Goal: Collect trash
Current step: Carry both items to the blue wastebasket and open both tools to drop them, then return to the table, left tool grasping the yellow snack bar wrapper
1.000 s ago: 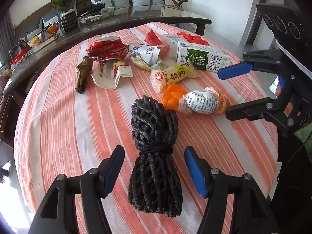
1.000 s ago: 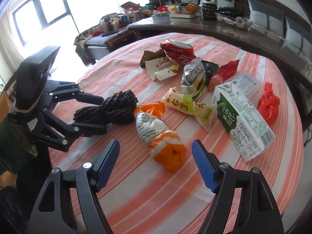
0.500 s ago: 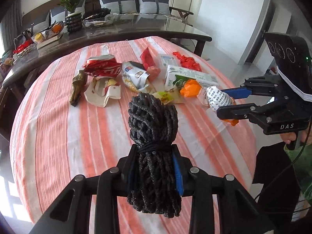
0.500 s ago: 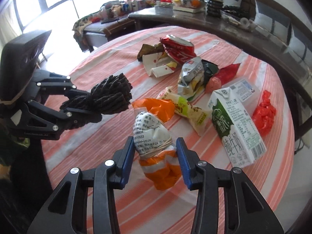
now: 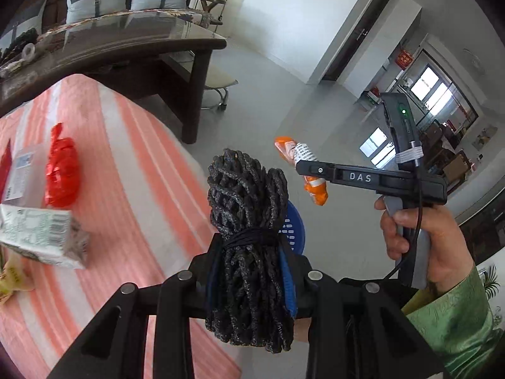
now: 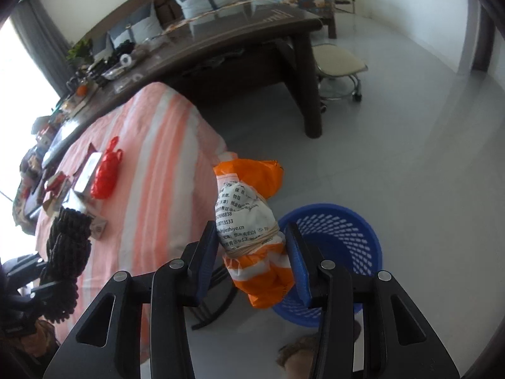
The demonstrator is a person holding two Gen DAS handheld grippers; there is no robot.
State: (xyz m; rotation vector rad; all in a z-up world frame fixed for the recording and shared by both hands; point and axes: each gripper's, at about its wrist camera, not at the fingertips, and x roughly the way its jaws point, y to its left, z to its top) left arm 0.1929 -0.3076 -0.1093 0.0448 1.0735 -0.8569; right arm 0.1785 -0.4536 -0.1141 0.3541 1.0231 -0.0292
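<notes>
My left gripper [image 5: 251,268] is shut on a black net bundle [image 5: 249,221], held past the table's edge; the bundle also shows in the right wrist view [image 6: 64,252]. My right gripper [image 6: 252,252] is shut on an orange and white wrapped bag [image 6: 249,221], held in the air beside a blue plastic basket [image 6: 334,252] on the floor. In the left wrist view the bag [image 5: 303,164] hangs from the right gripper [image 5: 311,170], and the basket [image 5: 292,227] peeks out behind the net bundle.
The round table with a striped orange cloth [image 5: 142,158] holds a red plastic bag [image 5: 61,167], a milk carton [image 5: 41,237] and other wrappers [image 6: 53,186]. A dark long table [image 6: 221,53] and a stool [image 6: 337,63] stand behind. Grey floor [image 6: 410,142] lies to the right.
Both grippers closed on their items, lifted them off the table and swung right, out over the floor towards the blue basket.
</notes>
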